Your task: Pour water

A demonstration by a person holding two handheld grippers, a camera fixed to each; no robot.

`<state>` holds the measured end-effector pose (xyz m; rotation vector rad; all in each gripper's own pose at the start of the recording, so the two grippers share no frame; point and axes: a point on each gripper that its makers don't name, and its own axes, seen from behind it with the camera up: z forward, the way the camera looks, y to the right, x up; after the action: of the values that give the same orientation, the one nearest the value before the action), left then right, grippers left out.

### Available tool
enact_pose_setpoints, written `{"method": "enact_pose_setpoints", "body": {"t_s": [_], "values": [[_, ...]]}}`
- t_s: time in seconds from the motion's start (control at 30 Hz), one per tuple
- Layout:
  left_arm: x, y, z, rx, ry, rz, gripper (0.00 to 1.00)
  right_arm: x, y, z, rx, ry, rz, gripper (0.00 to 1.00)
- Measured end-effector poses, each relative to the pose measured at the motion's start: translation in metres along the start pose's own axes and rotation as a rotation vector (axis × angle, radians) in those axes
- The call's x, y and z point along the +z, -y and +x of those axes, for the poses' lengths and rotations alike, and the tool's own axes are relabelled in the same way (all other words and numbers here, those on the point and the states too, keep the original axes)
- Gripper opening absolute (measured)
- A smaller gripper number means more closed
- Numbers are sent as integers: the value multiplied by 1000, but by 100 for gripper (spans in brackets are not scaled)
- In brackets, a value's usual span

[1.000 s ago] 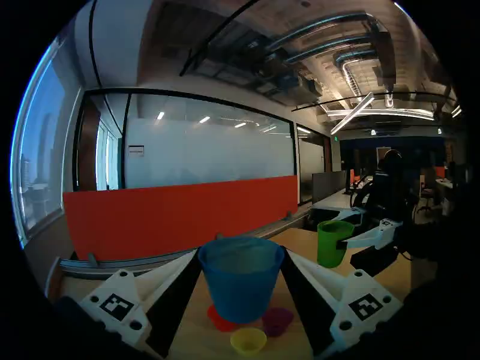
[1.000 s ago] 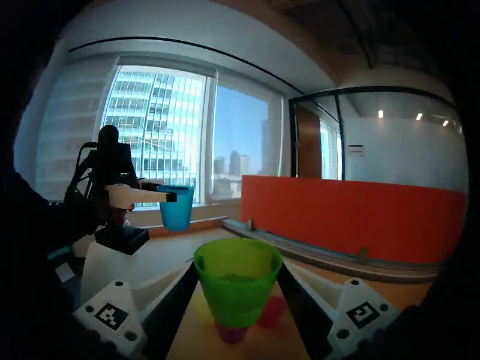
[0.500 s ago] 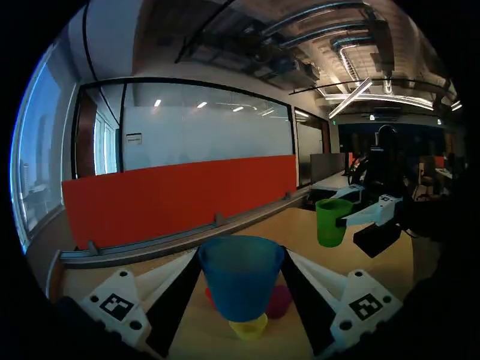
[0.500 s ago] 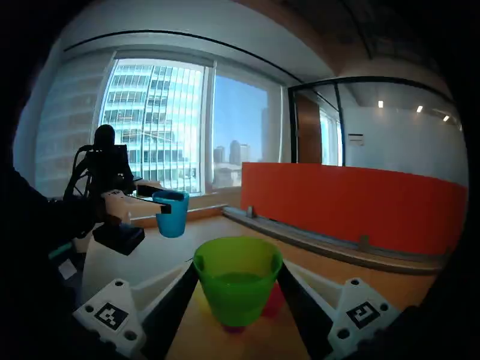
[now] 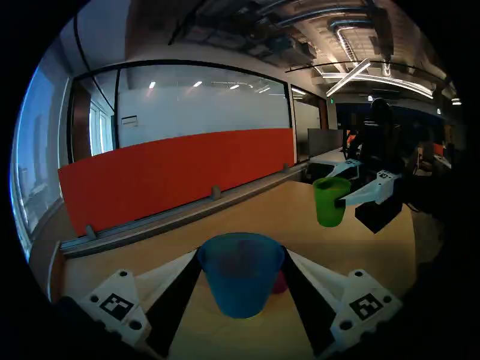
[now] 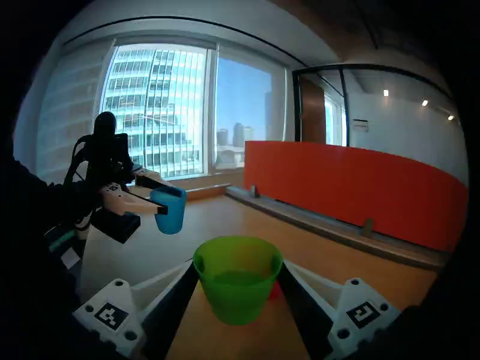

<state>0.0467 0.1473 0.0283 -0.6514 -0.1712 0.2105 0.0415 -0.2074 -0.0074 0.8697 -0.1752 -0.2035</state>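
Over the desk (image 5: 270,210) both cups ride lower than a second ago. The two views have tipped down, so more of the wood shows. The small cups that stood plainly below are now mostly hidden, and just a pink cup (image 5: 279,282) peeps out beside the blue cup (image 5: 241,288).

The left tool (image 5: 241,264) pinches the blue cup by its sides and holds it upright between its fingers. Whether anything is in it I cannot tell. The right tool (image 6: 238,270) pinches the green cup (image 6: 237,306) the same way, level, with water (image 6: 238,278) standing a little under the rim.

From the right gripper view the blue cup hangs off to the left, farther out and leaning slightly. The cups are no closer than before and remain well apart. To my eye this is a descent toward the desk rather than a pour, since neither rim is over the other and nothing is tipped.

Between the cups lies bare wood, which gives good room to close the gap. The far side is shut in by a rail (image 5: 180,213) and the orange partition (image 5: 174,174), and the window (image 6: 156,108) stands behind the left tool. A red cup (image 6: 275,291) sits just beside the green cup's base, so going straight down looks risky
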Motion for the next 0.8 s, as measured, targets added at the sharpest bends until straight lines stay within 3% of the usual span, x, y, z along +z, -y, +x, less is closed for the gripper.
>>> {"method": "enact_pose_setpoints", "body": {"t_s": [0.37,0.8], "values": [[3,-10,-51,51,133,-17,90,4,-1,-33,-7,99,19,91],[-1,-31,-108,82,269,-88,90,8,-4,-73,-16,206,32,91]]}}
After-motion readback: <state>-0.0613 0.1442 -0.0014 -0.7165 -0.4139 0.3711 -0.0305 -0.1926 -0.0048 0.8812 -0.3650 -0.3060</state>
